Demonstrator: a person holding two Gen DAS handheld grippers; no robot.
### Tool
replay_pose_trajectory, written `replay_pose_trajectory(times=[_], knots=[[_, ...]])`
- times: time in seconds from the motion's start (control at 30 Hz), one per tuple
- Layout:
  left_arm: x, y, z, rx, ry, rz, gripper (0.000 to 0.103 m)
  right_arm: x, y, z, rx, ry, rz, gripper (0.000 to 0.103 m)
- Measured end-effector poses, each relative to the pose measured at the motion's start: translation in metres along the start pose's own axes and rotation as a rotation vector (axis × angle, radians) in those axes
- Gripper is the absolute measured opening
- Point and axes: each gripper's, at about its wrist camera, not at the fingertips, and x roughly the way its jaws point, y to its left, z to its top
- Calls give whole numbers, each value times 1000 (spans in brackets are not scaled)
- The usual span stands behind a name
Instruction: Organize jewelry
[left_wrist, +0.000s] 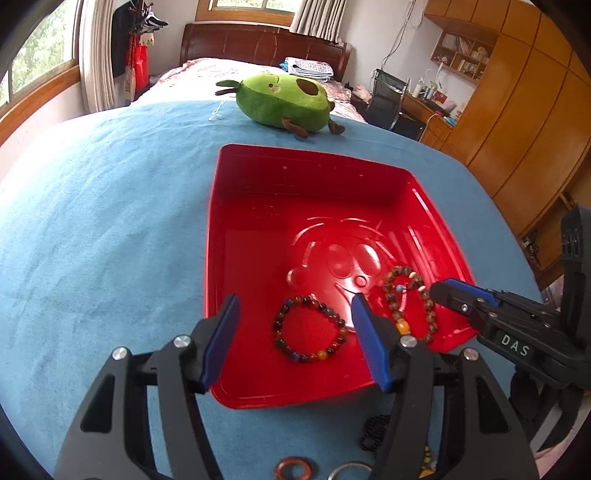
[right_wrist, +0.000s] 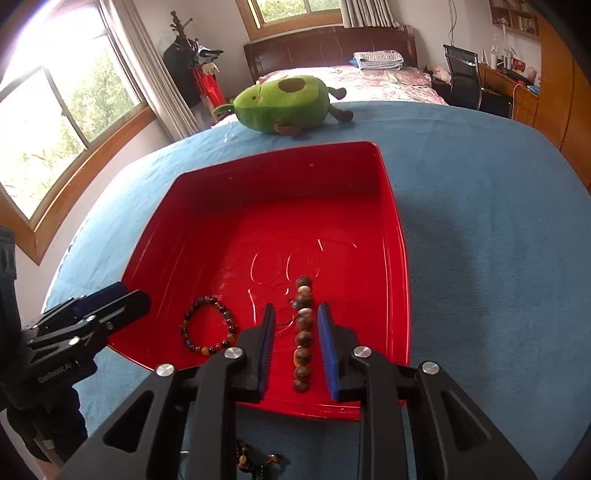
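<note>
Because my two hand-held grippers sit nearest the cameras, I start there. My left hand-held gripper (left_wrist: 293, 338) stands wide open, its blue pads either side of the dark bead bracelet (left_wrist: 309, 329) and clear of it, so it holds nothing. My right hand-held gripper (right_wrist: 297, 347) is only partly open; the brown bead bracelet (right_wrist: 303, 332) stands on edge between its pads with a gap showing on both sides, so I judge it let go, or very nearly.

Nearer still than the tray, a few more pieces lie on the blue cloth: a reddish ring (left_wrist: 294, 468), a pale bangle (left_wrist: 349, 470) and a heap of dark beads (left_wrist: 373, 432).

Both bracelets lie at the near end of the red tray (left_wrist: 310, 162), the dark one left, the brown one right and just beside it, not touching as far as I can tell.

I expect them to be light and floppy: hard, smooth round beads on a cord, which may roll or slip out of flat pads. I would pinch across one side of the loop, over two or three beads, not span the whole ring. The tray floor looks glossy, so beads could skid if nudged.

Beyond the tray lies a green plush toy (left_wrist: 284, 101), then the bed (left_wrist: 221, 74).
</note>
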Motion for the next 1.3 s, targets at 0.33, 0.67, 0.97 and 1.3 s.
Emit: replay_pose_trajectory(times=[0.33, 0.67, 0.97, 1.3], knots=[[-41, -6, 1, 11, -105, 65, 91, -37, 3, -1, -22, -92, -60, 55], [-85, -17, -7, 26, -153, 96, 95, -80, 3, -14, -25, -153, -125, 79], [-98, -16, -38, 41, -35, 79, 95, -94, 1, -40, -33, -110, -97, 73], [-89, -3, -84, 39, 41, 134, 95, -89, 1, -68, -16, -57, -78, 60]])
